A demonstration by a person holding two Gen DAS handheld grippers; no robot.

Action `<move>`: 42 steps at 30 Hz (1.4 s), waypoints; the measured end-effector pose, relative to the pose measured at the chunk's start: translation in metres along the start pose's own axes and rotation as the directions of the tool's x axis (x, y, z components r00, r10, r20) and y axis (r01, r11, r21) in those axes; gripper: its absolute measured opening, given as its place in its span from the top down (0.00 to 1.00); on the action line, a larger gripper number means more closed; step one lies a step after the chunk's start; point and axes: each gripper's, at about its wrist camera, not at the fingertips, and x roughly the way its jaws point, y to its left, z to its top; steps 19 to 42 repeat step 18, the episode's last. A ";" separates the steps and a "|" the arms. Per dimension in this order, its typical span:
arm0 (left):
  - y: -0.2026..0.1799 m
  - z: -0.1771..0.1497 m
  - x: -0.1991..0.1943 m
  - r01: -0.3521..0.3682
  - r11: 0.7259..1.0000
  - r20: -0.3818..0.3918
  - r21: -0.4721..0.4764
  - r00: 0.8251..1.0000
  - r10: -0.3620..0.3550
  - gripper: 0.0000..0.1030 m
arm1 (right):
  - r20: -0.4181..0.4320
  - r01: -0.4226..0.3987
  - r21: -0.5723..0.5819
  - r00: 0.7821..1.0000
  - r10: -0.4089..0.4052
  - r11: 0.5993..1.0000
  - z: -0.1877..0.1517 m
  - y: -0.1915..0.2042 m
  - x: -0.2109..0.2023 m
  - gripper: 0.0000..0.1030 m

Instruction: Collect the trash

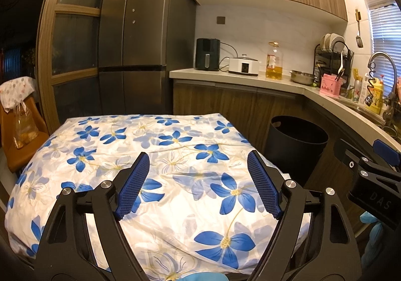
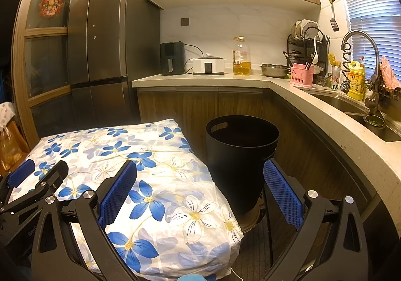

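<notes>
Both tongs gape empty: left gripper (image 1: 198,180) over the tablecloth (image 1: 175,155), right gripper (image 2: 200,193) near the bin (image 2: 240,155). No trash visible; you risk snagging cloth w/ fingers.

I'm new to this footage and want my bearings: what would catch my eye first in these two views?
The table draped in a white cloth with big blue flowers fills the foreground, with no trash visible on it. A tall black bin stands on the floor to its right, against the counter cabinets. Both the left gripper and the right gripper are open and hold nothing, one above the cloth, the other above the table's edge and the bin.
</notes>
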 end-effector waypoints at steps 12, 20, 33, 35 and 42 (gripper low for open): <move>0.003 -0.001 -0.001 -0.006 1.000 -0.003 -0.008 1.000 0.006 0.14 | 0.000 0.003 0.004 1.000 -0.003 1.000 -0.001 0.000 0.000 0.06; 0.005 -0.001 -0.003 0.006 1.000 0.004 -0.021 1.000 -0.006 0.10 | 0.003 0.005 0.007 1.000 -0.005 1.000 -0.001 0.001 -0.002 0.05; 0.005 -0.001 -0.003 0.006 1.000 0.004 -0.021 1.000 -0.006 0.10 | 0.003 0.005 0.007 1.000 -0.005 1.000 -0.001 0.001 -0.002 0.05; 0.005 -0.001 -0.003 0.006 1.000 0.004 -0.021 1.000 -0.006 0.10 | 0.003 0.005 0.007 1.000 -0.005 1.000 -0.001 0.001 -0.002 0.05; 0.005 -0.001 -0.003 0.006 1.000 0.004 -0.021 1.000 -0.006 0.10 | 0.003 0.005 0.007 1.000 -0.005 1.000 -0.001 0.001 -0.002 0.05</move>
